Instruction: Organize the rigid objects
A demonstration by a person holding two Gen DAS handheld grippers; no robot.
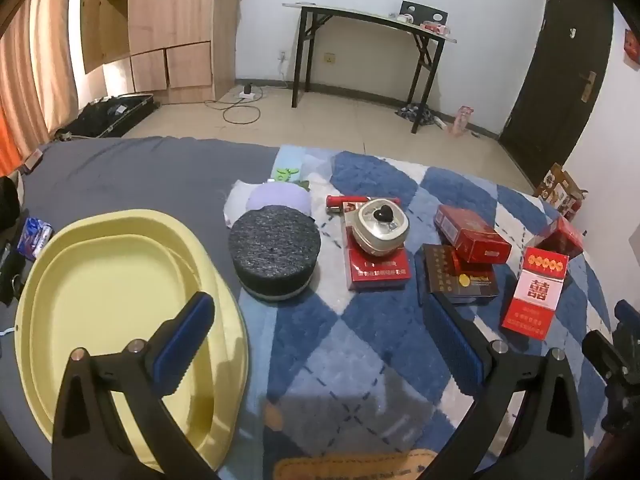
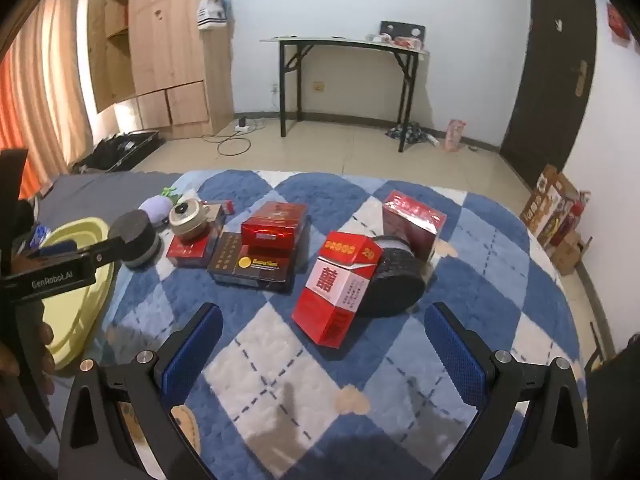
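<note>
While both tools hang above the bed with nothing picked up, the layout reads as follows:
Step in hand: approach, judged as the start of sorting; no item sits in the pale yellow oval plastic tray (image 1: 120, 280)
Left gripper (image 1: 316, 344): jaws spread wide, empty, angled down over the blue-and-white checked plush blanket (image 1: 360, 344), its left finger over the tray's rim
Right gripper (image 2: 324, 344): jaws spread wide, empty
Nearest item: upright red-and-white cardboard cigarette box (image 2: 336, 288), just ahead of the right gripper, leaning on a black textured round tin (image 2: 394, 288)
Other items: dark round foam-topped box (image 1: 275, 254) beside the tray; red flat pack (image 1: 378, 270) bearing a gold metal case (image 1: 380, 226) (heart-shaped knob on top)
Next move calls for: lowering open jaws around one box, closing across its narrow sides, probably carrying it towards the tray
</note>
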